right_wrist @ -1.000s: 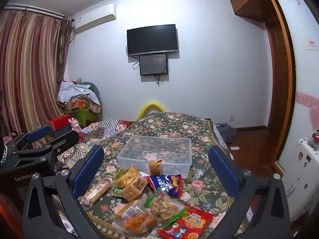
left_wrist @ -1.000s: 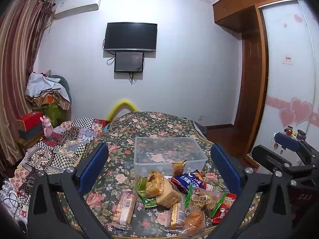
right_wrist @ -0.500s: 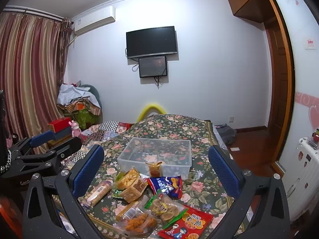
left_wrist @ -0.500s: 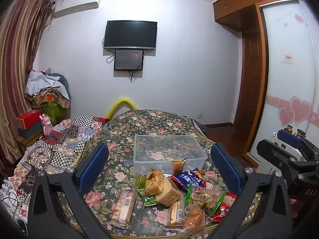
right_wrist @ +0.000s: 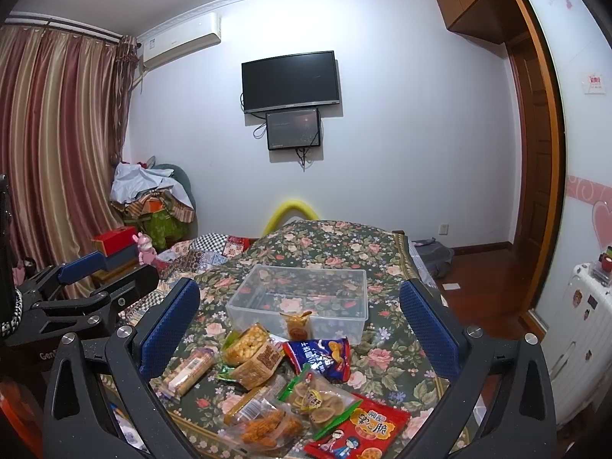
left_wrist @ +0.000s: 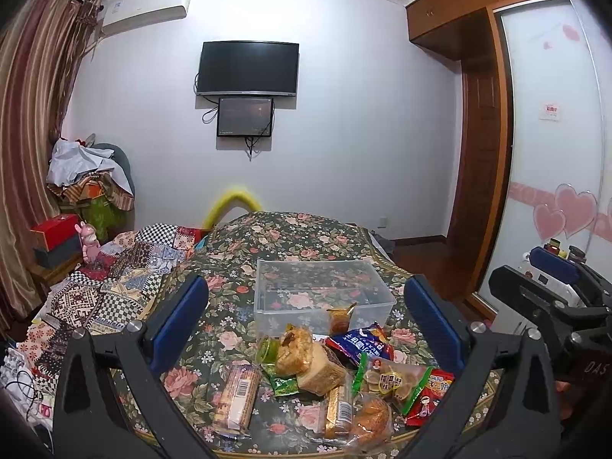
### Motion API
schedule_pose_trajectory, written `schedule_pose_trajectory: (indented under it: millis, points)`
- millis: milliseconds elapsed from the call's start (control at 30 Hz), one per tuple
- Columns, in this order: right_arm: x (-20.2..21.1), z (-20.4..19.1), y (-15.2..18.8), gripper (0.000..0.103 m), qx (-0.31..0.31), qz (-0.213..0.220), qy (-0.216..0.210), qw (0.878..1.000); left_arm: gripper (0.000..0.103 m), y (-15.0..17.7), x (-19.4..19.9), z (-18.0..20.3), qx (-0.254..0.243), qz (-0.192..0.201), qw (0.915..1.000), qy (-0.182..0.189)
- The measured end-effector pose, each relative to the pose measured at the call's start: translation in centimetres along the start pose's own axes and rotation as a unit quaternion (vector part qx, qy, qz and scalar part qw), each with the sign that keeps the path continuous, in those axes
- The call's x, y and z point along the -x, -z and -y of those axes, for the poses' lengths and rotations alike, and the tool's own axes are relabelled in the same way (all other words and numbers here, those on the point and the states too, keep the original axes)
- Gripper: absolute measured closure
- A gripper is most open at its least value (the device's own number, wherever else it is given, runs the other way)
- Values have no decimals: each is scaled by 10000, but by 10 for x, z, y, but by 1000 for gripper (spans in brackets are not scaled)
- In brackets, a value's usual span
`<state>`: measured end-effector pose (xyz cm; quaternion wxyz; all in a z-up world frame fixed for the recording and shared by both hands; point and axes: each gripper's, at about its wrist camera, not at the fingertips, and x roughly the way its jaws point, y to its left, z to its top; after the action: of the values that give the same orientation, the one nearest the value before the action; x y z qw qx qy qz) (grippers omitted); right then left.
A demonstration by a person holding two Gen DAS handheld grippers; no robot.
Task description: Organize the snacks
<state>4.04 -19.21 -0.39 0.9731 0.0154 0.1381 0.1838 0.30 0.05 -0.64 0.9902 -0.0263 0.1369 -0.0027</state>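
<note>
On my left wrist view, the left gripper [left_wrist: 306, 313] has its blue-padded fingers [left_wrist: 179, 317] spread wide with nothing between them, hanging above the near edge of the floral tablecloth [left_wrist: 237, 267]. Below them I see the snack pile [left_wrist: 325, 375] heaped at the near end of the table: a long biscuit pack [left_wrist: 237, 397] on the left, a blue chip bag [left_wrist: 361, 346] and a red packet [left_wrist: 430, 397] toward the right. The clear plastic bin [left_wrist: 323, 290] sits just behind the pile, and one small wrapped snack [left_wrist: 339, 315] stands against its front wall. At the right edge I can see the right gripper [left_wrist: 550, 287] from the side.

On my right wrist view, the right gripper [right_wrist: 300, 319] is likewise fully spread and holds nothing, above the near table edge. The snack pile [right_wrist: 290, 382] lies beneath it, the red packet [right_wrist: 359, 432] nearest, the biscuit pack [right_wrist: 187, 371] to the left. The bin [right_wrist: 302, 298] stands just beyond, empty but for the tablecloth pattern showing through. The left gripper [right_wrist: 76, 287] shows at the left edge.
</note>
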Motion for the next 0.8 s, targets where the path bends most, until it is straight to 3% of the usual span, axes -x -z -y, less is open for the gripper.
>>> schedule_pose_trajectory:
  millis: [800]
  points:
    - [2,-1,-4,0,-23,19,-25,10000,0,-3,2,1,-13,50,10000,-13]
